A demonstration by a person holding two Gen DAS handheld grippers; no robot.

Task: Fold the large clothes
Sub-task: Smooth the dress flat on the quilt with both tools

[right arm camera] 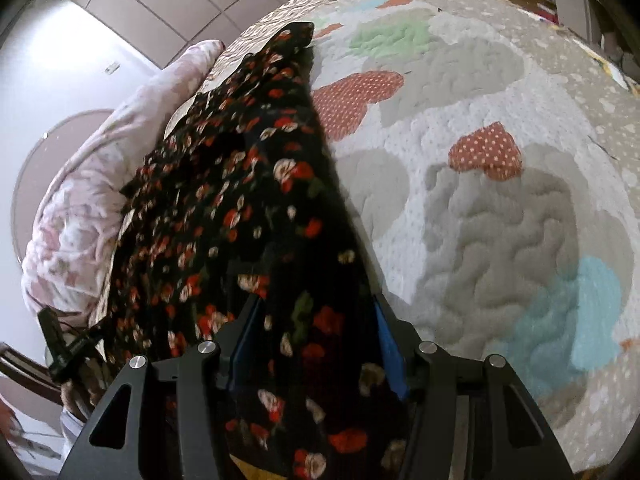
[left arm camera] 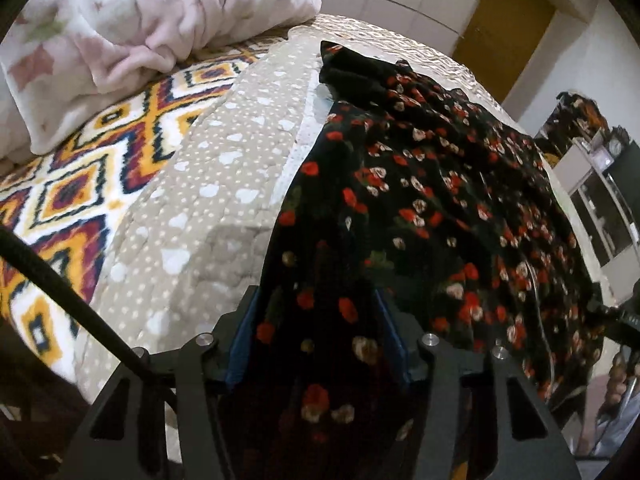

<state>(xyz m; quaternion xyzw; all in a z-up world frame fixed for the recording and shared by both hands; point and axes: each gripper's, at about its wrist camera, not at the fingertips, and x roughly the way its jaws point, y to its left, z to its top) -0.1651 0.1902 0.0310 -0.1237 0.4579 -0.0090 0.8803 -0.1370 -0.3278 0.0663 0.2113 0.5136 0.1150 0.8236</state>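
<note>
Both grippers hold the near edge of a black floral garment [left arm camera: 420, 184], one corner each. Left gripper [left arm camera: 316, 316]: cloth bunched between the blue-lined jaws, which stand part-way apart and look clamped on the fabric. Right gripper [right arm camera: 316, 316]: same picture, jaws part-way apart with a thick fold of the same cloth between them, apparently gripped.

The garment runs from the grippers away across the bed, its far tip resting on the quilt [right arm camera: 480, 208] near the far edge. In the left wrist view it lies to the right of a dotted beige strip and a bright geometric blanket [left arm camera: 80, 184]; a pink fleece bundle [left arm camera: 160, 12] sits far left. In the right wrist view the patchwork hearts of the quilt lie bare to the right of the cloth.

Step in hand, by my reading: the near edge is lifted and being carried, either to spread the piece flat or to bring it over in a first fold. Fabric is still ridged and uneven along its length.

Next move calls for both hands travelling together, keeping the edge taut between them, and setting it down square before any release. Uneven pull would skew the fold.
</note>
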